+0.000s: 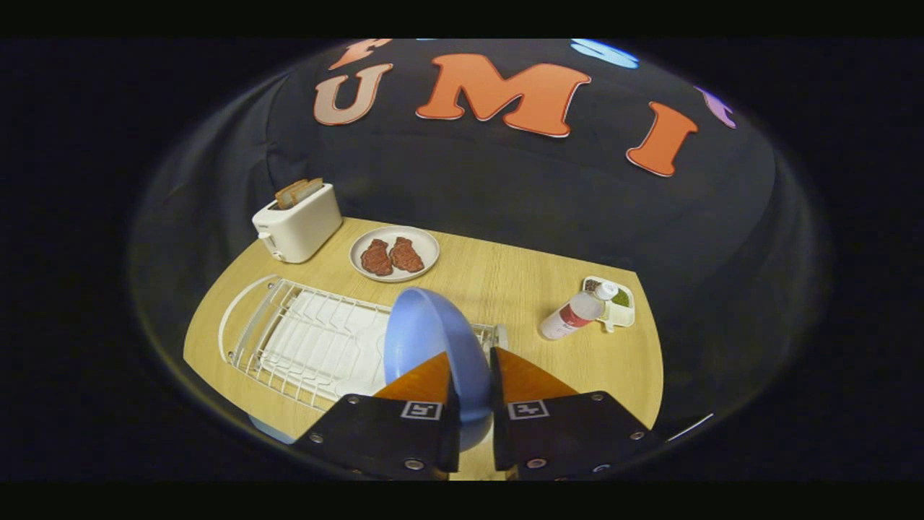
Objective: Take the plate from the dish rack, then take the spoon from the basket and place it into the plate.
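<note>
gripper [471,375] clamped on the blue plate [426,339], both fingers pinching its rim, plate on edge above the dish rack [289,339].
thin edge grip: any tilt could let it slip and drop onto the rack's wires, short of the table [505,274] beyond the rack.

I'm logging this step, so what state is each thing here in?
Tongs: shut on the blue plate.
Blue plate: on edge, held between the fingers, over the rack's end.
Dish rack: on the table, its white slots bare.
Toaster: bread in its slots.
Grey plate: flat, two brown pieces on it.
Bottle: lying down, capped, its top on the small tray.
</note>
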